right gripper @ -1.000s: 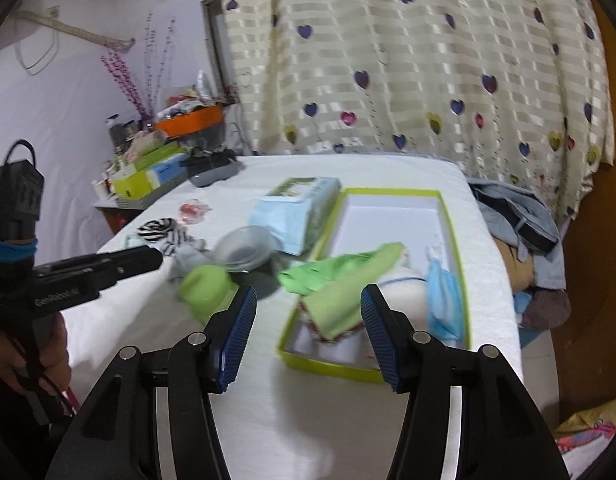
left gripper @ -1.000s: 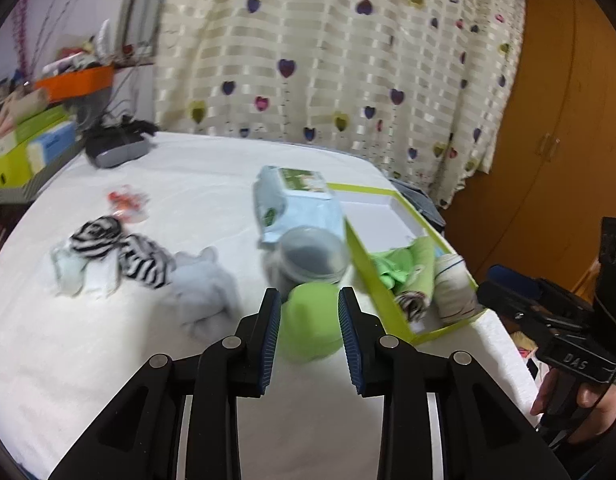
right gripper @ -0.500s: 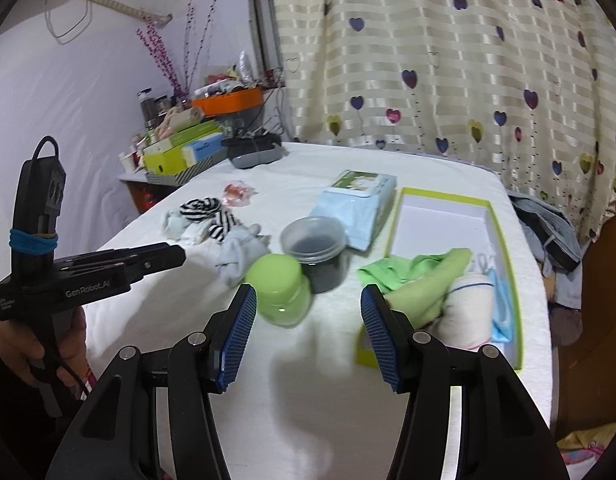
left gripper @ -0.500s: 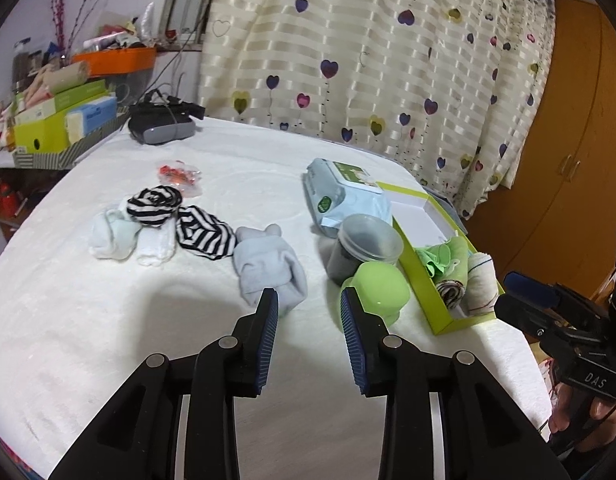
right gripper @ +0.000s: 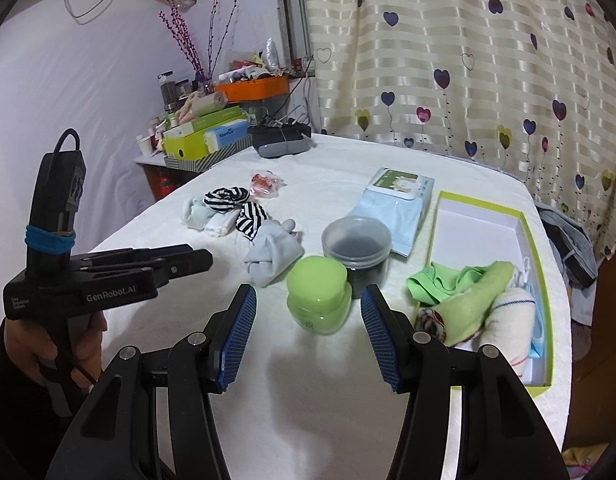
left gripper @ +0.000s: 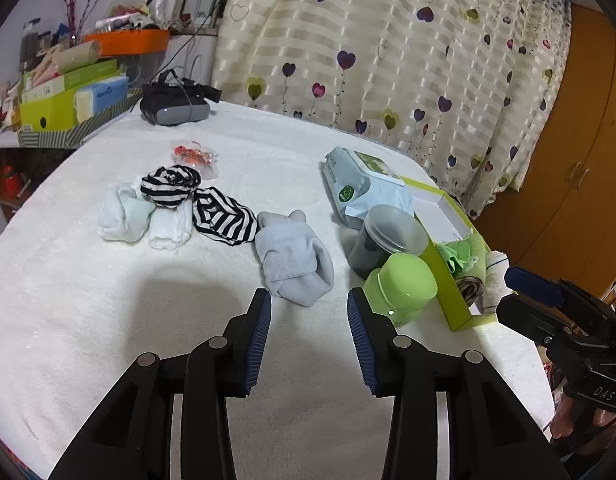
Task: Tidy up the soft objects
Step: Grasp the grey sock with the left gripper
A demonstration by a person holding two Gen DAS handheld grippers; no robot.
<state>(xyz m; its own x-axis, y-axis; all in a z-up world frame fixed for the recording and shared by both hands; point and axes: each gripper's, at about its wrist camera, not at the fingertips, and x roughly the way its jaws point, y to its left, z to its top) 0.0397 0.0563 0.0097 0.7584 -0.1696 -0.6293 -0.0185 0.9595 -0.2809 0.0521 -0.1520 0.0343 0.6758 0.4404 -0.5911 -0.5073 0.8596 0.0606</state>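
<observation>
In the left wrist view, a cluttered shelf (left gripper: 68, 96) fills the upper left of the frame, with a dark headset (left gripper: 174, 105) lying at the far edge of the white desk (left gripper: 108, 320). Left of centre sits a small heap of socks (left gripper: 176, 208): pale ones at the left, two striped ones beside them, and a red wrapper (left gripper: 194, 155) just behind. A grey sock bundle (left gripper: 294, 260) lies at centre, just beyond the left gripper (left gripper: 309, 302), whose jaws have just been opening and now stand wide, with nothing between them; the bundle is close ahead of the tips but untouched. Right of it come a wipes pack (left gripper: 363, 188), a dark tub (left gripper: 387, 240) and a green jar (left gripper: 403, 286), the jar touching the tub. At the right edge the green box (left gripper: 447, 288) holds folded cloths.

In the right wrist view, a hand (right gripper: 48, 352) at the lower left of the frame grips the left tool's handle. The right gripper (right gripper: 308, 300) at lower centre has its jaws spread wide and holds nothing; the green jar stands on the desk just beyond them, clear of both pads. At the right, the box contains green cloth (right gripper: 463, 292), a rolled white towel (right gripper: 507, 316) and a blue mask (right gripper: 539, 332), its far half bare.
</observation>
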